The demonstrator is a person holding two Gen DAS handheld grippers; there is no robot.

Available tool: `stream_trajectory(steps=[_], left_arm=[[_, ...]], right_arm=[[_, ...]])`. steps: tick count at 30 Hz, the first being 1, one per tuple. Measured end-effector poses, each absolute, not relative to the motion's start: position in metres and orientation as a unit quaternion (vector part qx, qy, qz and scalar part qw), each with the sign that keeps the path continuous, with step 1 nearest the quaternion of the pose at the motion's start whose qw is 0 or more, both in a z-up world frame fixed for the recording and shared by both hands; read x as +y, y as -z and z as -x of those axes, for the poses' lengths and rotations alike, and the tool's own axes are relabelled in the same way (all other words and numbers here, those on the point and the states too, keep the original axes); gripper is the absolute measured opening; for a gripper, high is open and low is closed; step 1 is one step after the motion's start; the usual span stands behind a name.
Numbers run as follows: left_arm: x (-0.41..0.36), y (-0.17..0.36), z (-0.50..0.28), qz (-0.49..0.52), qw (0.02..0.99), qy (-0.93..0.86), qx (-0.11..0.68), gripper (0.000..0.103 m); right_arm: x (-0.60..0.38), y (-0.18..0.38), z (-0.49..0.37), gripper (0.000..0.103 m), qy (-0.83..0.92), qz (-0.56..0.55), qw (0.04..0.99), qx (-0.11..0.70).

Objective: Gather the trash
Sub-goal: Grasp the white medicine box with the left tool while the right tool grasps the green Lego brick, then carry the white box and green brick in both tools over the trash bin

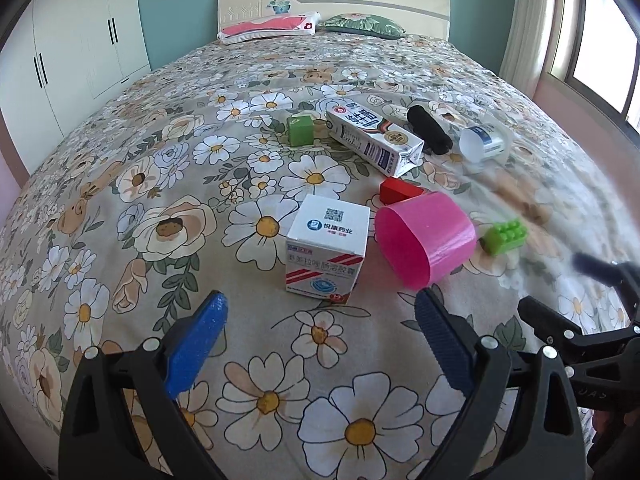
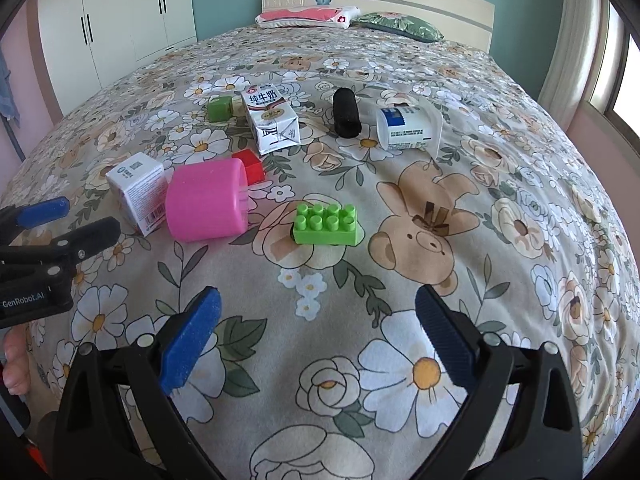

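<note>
On the floral bedspread lie a white medicine box (image 1: 327, 249) (image 2: 140, 192), a milk carton (image 1: 374, 136) (image 2: 272, 122) on its side, a white plastic cup (image 1: 482, 142) (image 2: 408, 124) on its side, and a pink bin (image 1: 426, 238) (image 2: 206, 204) tipped over. My left gripper (image 1: 320, 312) is open and empty, just short of the medicine box. My right gripper (image 2: 318, 312) is open and empty, short of a green toy brick (image 2: 325, 224) (image 1: 503, 236). Each gripper shows at the edge of the other's view.
A green cube (image 1: 301, 129) (image 2: 220, 108), a red block (image 1: 398, 191) (image 2: 250, 164) behind the pink bin, and a black cylinder (image 1: 430, 129) (image 2: 346, 117) lie among the items. Pillows (image 1: 268, 28) rest at the headboard. A wardrobe (image 1: 80, 52) stands left, a window (image 1: 600, 40) right.
</note>
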State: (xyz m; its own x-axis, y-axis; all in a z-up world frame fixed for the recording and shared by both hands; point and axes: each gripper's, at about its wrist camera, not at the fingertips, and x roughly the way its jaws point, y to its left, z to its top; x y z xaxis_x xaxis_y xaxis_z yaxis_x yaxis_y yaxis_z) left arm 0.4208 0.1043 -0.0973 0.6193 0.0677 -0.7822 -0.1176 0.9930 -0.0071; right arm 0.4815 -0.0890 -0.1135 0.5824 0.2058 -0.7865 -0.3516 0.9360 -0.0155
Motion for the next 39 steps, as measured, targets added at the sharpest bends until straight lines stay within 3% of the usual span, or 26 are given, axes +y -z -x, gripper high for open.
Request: stream_trajectory(steps=[5, 9, 13, 16, 17, 18, 27, 39], left_arm=[[0.108, 0.114, -0.449, 0.03, 0.894, -0.058, 0.442, 0.096], [0.112, 0.124, -0.465, 0.038, 0.89, -0.057, 0.45, 0.084], [0.115, 0.136, -0.482, 0.057, 0.882, -0.058, 0.465, 0.077], [0.116, 0.137, -0.487, 0.06, 0.883, -0.063, 0.462, 0.063], [0.117, 0.137, -0.488, 0.064, 0.883, -0.062, 0.462, 0.054], [0.118, 0.137, -0.489, 0.069, 0.882, -0.061, 0.462, 0.047], [0.118, 0.112, -0.469, 0.059, 0.886, -0.064, 0.456, 0.046], [0.103, -0.002, -0.407, 0.025, 0.92, -0.072, 0.383, 0.046]], right_arm=[[-0.084, 0.127, -0.517, 0.095, -0.162, 0.069, 0.876, 0.448], [-0.077, 0.135, -0.536, 0.075, -0.164, 0.071, 0.869, 0.462], [-0.073, 0.138, -0.545, 0.069, -0.164, 0.064, 0.867, 0.465], [-0.073, 0.137, -0.549, 0.053, -0.169, 0.055, 0.866, 0.467], [-0.075, 0.138, -0.55, 0.046, -0.17, 0.051, 0.865, 0.469], [-0.077, 0.138, -0.55, 0.045, -0.172, 0.044, 0.865, 0.47], [-0.086, 0.111, -0.528, 0.045, -0.179, 0.04, 0.869, 0.46], [-0.099, -0.008, -0.457, 0.045, -0.179, 0.055, 0.905, 0.383]])
